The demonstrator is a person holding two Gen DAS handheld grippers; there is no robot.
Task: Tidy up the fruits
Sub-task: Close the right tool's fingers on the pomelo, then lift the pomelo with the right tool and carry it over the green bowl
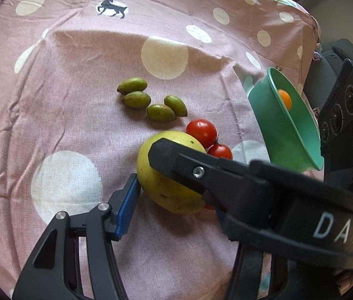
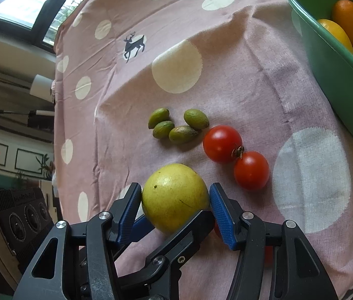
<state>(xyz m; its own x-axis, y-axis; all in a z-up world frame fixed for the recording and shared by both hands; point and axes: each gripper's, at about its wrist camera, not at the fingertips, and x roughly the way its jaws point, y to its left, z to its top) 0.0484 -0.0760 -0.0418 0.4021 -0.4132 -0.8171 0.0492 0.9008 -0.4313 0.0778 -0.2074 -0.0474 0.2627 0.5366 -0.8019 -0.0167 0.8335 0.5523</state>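
Now right tongs (image 2: 175,208) tight around yellow fruit (image 2: 175,197); cloth (image 2: 226,75) beneath.

Counted on the dotted cloth (image 2: 239,80): four green olive-like fruits (image 2: 176,125), two red tomatoes (image 2: 222,143), one large yellow fruit (image 2: 175,197). One green bowl (image 2: 336,75), with two orange-yellow citrus (image 2: 352,22) seen inside.
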